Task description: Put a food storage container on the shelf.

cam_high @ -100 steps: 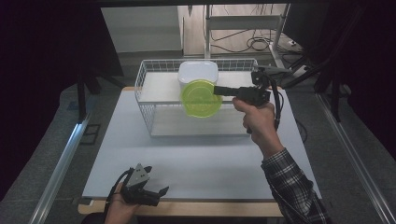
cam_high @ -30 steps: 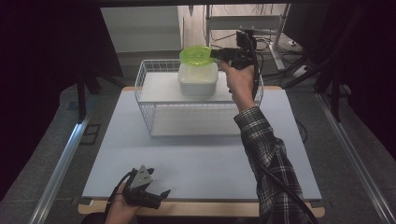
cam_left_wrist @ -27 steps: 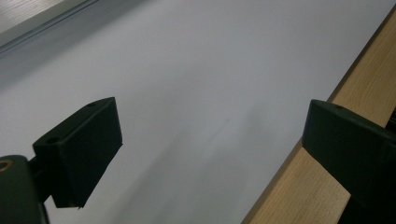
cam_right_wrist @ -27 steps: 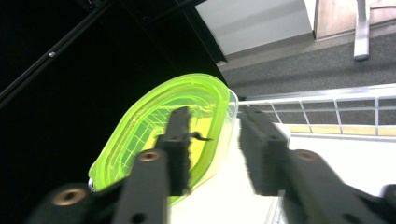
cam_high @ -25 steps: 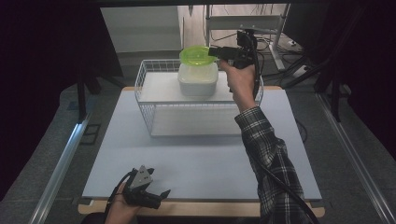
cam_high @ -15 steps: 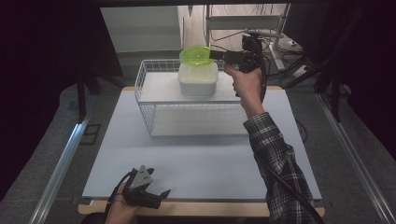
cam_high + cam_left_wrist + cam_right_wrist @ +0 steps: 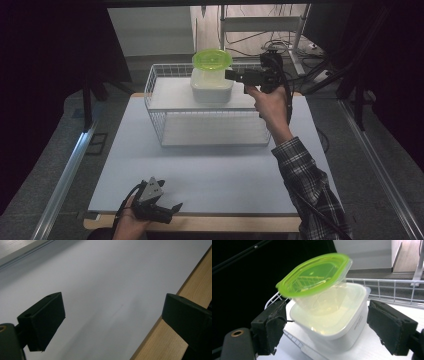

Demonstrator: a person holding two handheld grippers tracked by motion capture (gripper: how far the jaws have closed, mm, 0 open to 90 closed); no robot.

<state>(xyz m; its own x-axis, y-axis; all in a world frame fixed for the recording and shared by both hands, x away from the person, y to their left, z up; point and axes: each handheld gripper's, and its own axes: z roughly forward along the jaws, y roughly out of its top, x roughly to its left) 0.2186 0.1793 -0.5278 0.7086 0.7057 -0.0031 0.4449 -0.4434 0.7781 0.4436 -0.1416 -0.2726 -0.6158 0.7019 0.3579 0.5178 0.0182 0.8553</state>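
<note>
Surface: pale grey table top (image 7: 210,165) with a wooden front edge, dark room around, shelving and cables at the back.
Left hand: low at the near left edge of the table, wrapped around the left gripper (image 7: 165,209).
Left gripper: resting on the table by the wooden edge, grey three-cornered plate on top; in the left gripper view (image 7: 111,322) jaws spread wide, only bare grey table and the wood strip between them, nothing held.
Basket: white wire basket (image 7: 165,131) at the back middle of the table, a white sheet lying inside it.
Tub: clear plastic tub (image 7: 212,86) standing in the back part of the basket; also close up in the right gripper view (image 7: 337,315).
Green-lidded container: smaller clear container with a green lid (image 7: 212,59) sitting in the mouth of the tub, tilted in the right gripper view (image 7: 314,275).
Right gripper: raised just right of the two containers (image 7: 229,75), pointing left at them; in the right gripper view (image 7: 325,327) jaws wide apart on either side of the tub, gripping nothing.
Right hand: hand (image 7: 267,102) with a plaid sleeve reaching over the right side of the basket.
</note>
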